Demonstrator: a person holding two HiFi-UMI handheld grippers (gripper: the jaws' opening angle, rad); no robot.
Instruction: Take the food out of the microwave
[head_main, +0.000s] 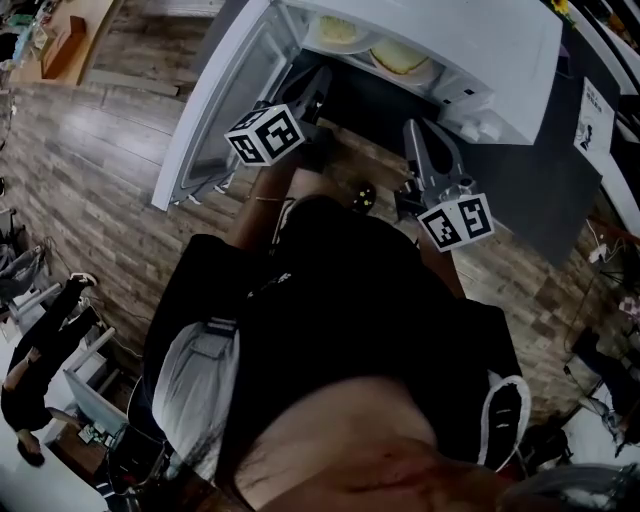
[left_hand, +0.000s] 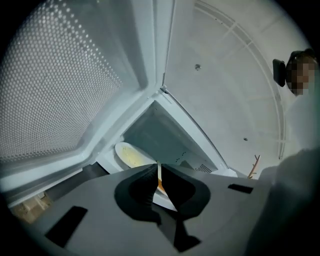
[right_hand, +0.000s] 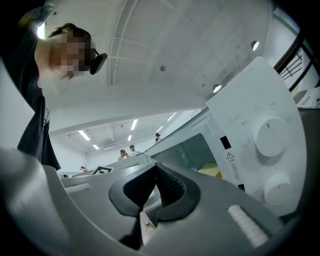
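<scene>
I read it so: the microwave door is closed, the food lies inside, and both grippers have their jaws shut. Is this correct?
No: the microwave door is open, as the head view shows. The food does lie inside, and the left gripper and right gripper have their jaws shut.

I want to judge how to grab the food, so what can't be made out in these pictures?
Head view: the plates in the microwave sit partly under its top; what the food is cannot be told.
Left gripper view: the shut left gripper covers the nearer plate; only a sliver shows.
Right gripper view: the right gripper hides most of the microwave's inside; the dial markings are too small.
</scene>
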